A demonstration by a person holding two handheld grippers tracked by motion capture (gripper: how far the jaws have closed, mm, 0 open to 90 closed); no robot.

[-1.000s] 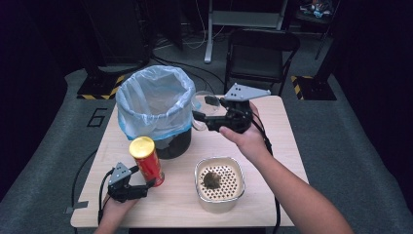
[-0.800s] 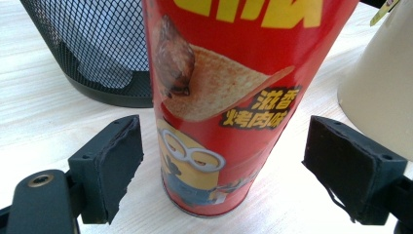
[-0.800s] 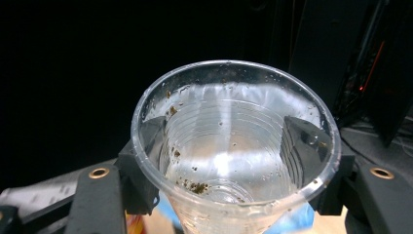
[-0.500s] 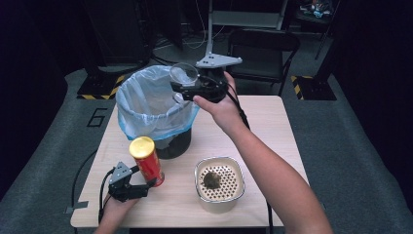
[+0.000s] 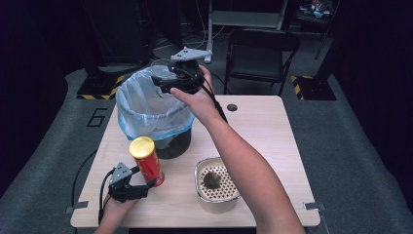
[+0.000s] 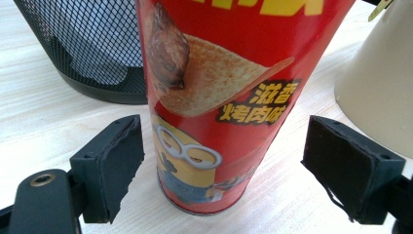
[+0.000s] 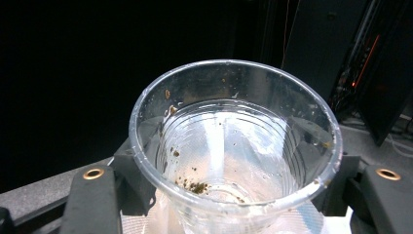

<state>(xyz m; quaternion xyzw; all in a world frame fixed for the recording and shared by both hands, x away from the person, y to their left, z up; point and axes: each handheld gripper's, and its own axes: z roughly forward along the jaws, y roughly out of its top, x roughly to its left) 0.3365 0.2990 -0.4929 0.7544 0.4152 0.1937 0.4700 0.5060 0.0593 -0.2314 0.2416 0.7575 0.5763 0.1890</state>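
A clear plastic cup [image 7: 234, 146] with brown crumbs in its bottom sits between the jaws of my right gripper [image 5: 163, 80], which is shut on it. In the high view the clear plastic cup [image 5: 161, 69] hangs over the far rim of the black mesh bin [image 5: 173, 141] lined with a pale blue bag [image 5: 146, 105]. A red chip can [image 5: 146, 162] with a yellow lid stands upright at the front left. My left gripper [image 5: 146, 187] is open, and in the left gripper view the red chip can [image 6: 219, 97] stands between its pads [image 6: 119, 161] without touching them.
A cream tub [image 5: 216, 202] with a perforated insert and a dark lump stands at the front middle of the wooden table [image 5: 263, 141]. A black folding chair [image 5: 260, 53] stands behind the table. The mesh bin's base [image 6: 97, 58] is just beyond the can.
My right gripper has carried the cup up and to the left, from beside the bin to above its far rim. The left gripper and can have stayed put.
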